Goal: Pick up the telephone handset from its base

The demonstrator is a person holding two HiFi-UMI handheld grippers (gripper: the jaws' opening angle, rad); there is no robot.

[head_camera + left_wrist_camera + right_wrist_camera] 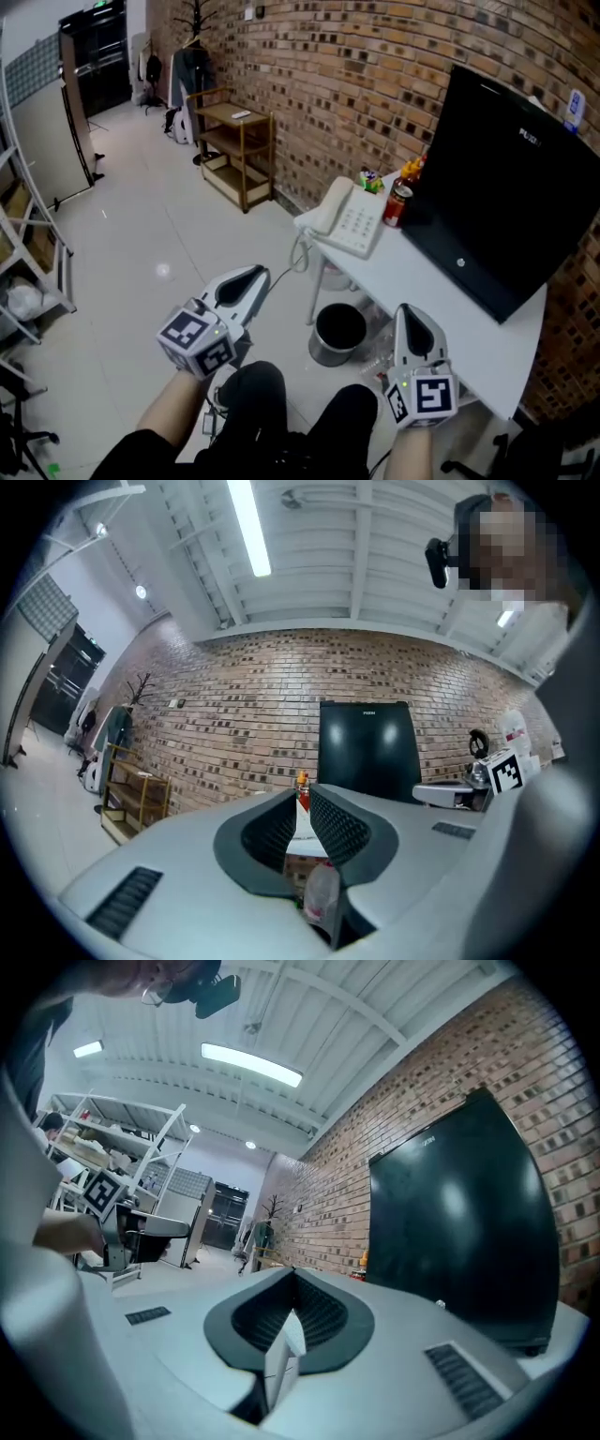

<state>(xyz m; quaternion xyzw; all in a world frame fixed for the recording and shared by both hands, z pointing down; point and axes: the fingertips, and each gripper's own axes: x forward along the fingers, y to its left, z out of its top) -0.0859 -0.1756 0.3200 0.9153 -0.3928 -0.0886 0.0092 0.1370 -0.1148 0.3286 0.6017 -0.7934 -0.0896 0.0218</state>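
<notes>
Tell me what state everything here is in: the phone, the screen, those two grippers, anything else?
Handset: resting on its base, not lifted.
Monitor: upright, screen dark.
Can: upright on the table.
Bin: upright on the floor by the table.
Left gripper: slightly open, empty.
Right gripper: shut, empty.

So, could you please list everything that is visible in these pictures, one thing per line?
telephone: 1, white, table's far end
handset: 1, white, lying on telephone
table: 1, white, along brick wall
monitor: 1, black, on table
can: 1, red, between telephone and monitor
bin: 1, dark, under table
shelf: 1, wooden, against wall, beyond table
left gripper: 1, grey, fingers slightly apart, empty
right gripper: 1, grey, fingers together, empty
</notes>
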